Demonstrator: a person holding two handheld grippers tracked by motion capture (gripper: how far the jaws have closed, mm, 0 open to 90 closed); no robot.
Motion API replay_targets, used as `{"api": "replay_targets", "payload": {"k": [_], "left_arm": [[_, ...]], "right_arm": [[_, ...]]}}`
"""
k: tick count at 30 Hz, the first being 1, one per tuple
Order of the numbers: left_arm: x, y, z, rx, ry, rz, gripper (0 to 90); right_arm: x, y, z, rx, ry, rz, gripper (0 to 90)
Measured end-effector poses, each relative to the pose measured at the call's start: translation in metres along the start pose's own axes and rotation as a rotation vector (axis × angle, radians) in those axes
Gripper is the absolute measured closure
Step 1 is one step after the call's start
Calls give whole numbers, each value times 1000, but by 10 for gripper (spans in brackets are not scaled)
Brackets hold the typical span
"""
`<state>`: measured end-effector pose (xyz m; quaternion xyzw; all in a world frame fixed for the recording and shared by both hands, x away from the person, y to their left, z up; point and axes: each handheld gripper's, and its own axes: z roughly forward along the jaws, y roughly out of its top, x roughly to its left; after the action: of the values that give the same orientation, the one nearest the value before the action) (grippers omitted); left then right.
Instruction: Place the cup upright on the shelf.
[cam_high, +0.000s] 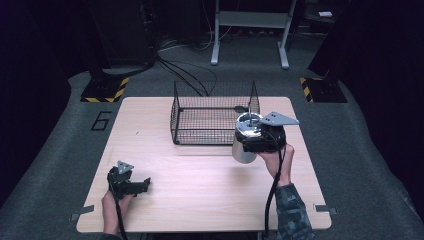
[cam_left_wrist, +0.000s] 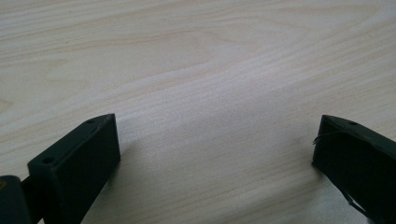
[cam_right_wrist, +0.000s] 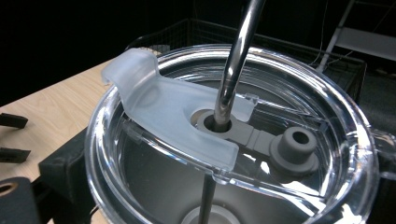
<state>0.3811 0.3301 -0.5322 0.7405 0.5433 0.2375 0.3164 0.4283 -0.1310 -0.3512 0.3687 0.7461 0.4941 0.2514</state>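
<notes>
A: Nearest us, what was the left hand-held gripper (cam_high: 145, 183) doing?

B: It rested low on the bench (cam_high: 200, 190), jaws spread wide, nothing between them.

A: And farther out?

B: The right hand-held gripper (cam_high: 248, 142) pinched the steel tumbler (cam_high: 244, 146) at its upper wall, lifted just in front of the wire basket (cam_high: 200, 122).

A: How would it handle?

B: Rigid but probably slick, polished metal. The clear lid (cam_right_wrist: 233, 135) and metal straw (cam_right_wrist: 236, 60) looked looser; better to grip the body than those.
</notes>
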Motion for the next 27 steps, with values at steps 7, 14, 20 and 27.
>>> {"api": "replay_targets", "payload": {"k": [7, 14, 20, 27], "left_arm": [[-1, 0, 0, -2, -1, -13, 5], [-1, 0, 0, -2, -1, -10, 5], [-1, 0, 0, -2, -1, -8, 3], [0, 0, 0, 1, 1, -7, 3]], "right_arm": [[0, 15, 4, -6, 12, -13, 36], [-1, 30, 5, -15, 13, -23, 36], [-2, 43, 9, -20, 19, -40, 36], [-5, 59, 18, -19, 18, -40, 36]]}}
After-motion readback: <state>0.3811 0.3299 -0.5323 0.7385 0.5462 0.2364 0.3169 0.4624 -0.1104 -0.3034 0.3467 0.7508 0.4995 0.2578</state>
